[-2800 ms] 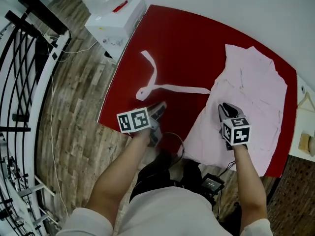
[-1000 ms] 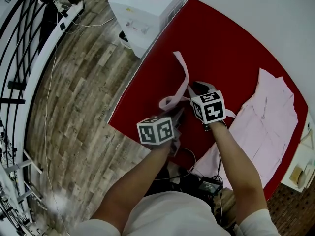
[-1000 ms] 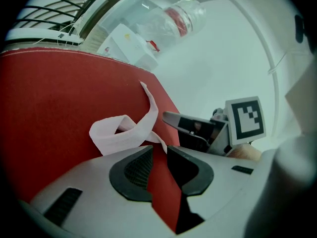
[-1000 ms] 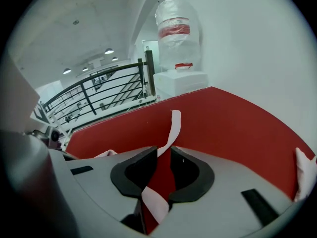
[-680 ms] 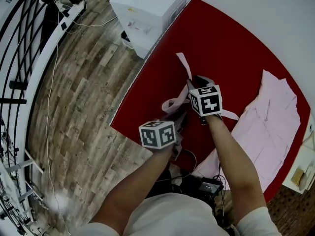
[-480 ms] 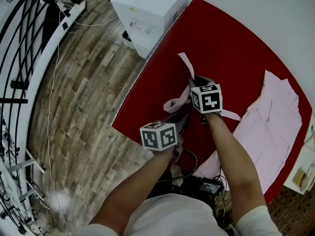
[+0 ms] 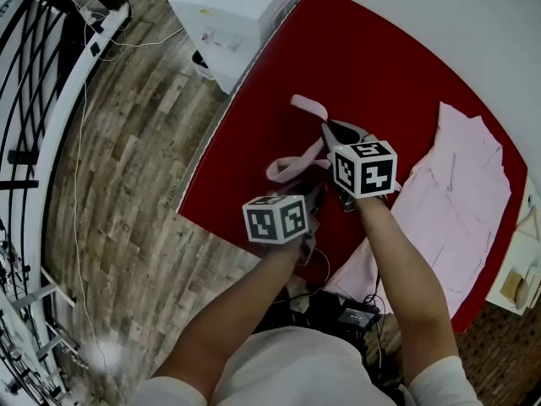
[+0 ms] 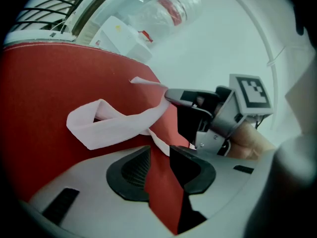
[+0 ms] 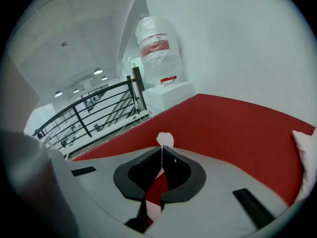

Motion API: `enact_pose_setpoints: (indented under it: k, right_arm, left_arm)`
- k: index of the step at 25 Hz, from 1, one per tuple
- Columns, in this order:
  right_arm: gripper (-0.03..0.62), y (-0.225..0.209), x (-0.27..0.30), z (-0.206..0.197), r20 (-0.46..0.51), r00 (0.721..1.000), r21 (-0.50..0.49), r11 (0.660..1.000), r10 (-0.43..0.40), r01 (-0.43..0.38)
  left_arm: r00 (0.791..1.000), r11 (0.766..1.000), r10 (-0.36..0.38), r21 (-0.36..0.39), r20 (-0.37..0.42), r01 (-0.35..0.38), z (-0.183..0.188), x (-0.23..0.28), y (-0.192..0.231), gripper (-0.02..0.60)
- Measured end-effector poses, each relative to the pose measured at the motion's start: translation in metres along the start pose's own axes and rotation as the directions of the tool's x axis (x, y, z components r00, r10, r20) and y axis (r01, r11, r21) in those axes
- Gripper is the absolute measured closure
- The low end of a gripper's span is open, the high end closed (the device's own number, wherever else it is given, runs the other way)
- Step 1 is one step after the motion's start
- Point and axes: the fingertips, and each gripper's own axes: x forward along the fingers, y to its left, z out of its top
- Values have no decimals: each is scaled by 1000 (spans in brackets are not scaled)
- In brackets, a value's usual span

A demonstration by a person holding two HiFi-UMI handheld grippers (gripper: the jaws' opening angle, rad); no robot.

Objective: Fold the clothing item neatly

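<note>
The pale pink garment point(image 7: 461, 197) is lying spread flat on the right part of the red tabletop point(image 7: 372, 66), softly creased, with its near corner reaching the table's front edge. A narrow sash point(image 7: 292, 166) of the same pink is sitting to the left of it, near the middle of the table, curling into a loose open loop with one end trailing away towards the far side. The right gripper point(image 7: 332, 132) is holding this sash: its jaws have just been closing and are now pinching the strip between the pads, a small nub of pink fabric poking out past the tips and the strip rising off the red surface there. The left gripper point(image 8: 161, 157) is hovering just beside it, nearer the front edge; its jaws have just been opening and are standing narrowly apart, only red tabletop showing between the pads, while the sash is passing just beyond their tips without being pressed
</note>
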Motion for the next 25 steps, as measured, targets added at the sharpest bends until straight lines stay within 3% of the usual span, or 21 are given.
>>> enact_pose_setpoints:
  k: [4, 7, 14, 20, 25]
  right_arm:
    - [574, -4, -17, 8, 31, 1000, 38, 999, -3, 2]
    - [573, -7, -28, 8, 43, 999, 44, 999, -10, 8]
    - [574, -12, -46, 8, 64, 998, 59, 998, -10, 6]
    - [574, -13, -67, 14, 104, 995, 54, 999, -2, -4]
    - [574, -27, -85, 11, 122, 992, 61, 998, -25, 17]
  left_arm:
    - [993, 994, 111, 15, -26, -111, -3, 14, 3, 449]
    - [984, 984, 175, -14, -24, -175, 0, 23, 6, 439]
    - [972, 966, 237, -108, -7, -236, 12, 38, 10, 440]
    - [957, 941, 289, -185, 11, -282, 18, 42, 23, 557]
    - [957, 940, 289, -197, 28, -278, 22, 41, 25, 572]
